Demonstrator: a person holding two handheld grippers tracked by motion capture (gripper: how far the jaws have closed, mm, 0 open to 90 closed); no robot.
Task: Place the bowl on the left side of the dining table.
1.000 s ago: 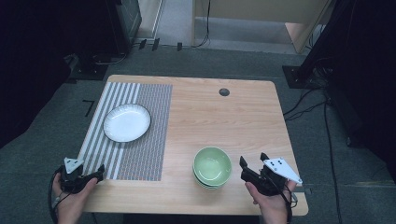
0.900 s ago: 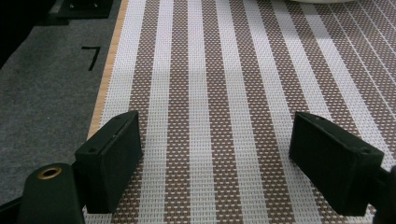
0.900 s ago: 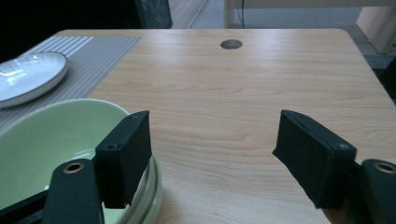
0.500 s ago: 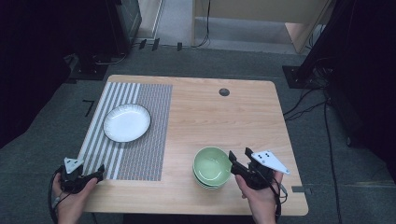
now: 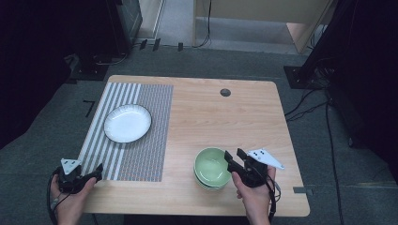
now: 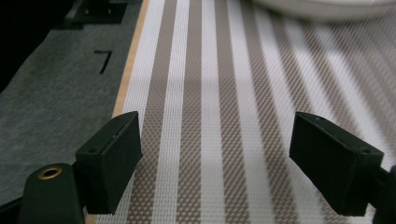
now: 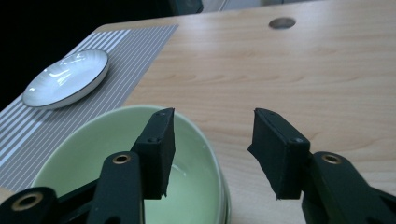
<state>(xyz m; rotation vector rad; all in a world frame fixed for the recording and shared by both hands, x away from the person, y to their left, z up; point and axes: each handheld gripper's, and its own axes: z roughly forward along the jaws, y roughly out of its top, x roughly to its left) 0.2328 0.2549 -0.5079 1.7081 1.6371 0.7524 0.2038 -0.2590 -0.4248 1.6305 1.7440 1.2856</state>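
Pale green and glossy, a stack of bowls just left of the right claw, near the table's front edge. Seen along that claw: one black jaw over the inside of the top bowl, the other outside over bare wood, the near rim between them. Jaws about half open, just been closing, pads not yet pressing on the rim, nothing held. Step in hand, by judgement: taking the top bowl by its rim. Next move likely calls for closing the rest of the way on the thin wall, then lifting straight up so the lower bowl stays put; a slick glaze and a curved wall, so a firm, square pinch needed to avoid slipping.

Far to the left, the left claw at rest in its hand over the front corner of a striped mat. Jaws wide apart, nothing between them but woven cloth, coarse mesh in brown and white bands. Beyond that claw, a white plate, round, shallow, ribbed, dark-rimmed, shiny, on the mat. Light wood grain on the table, smooth, with a small round dark cap well beyond the right claw.
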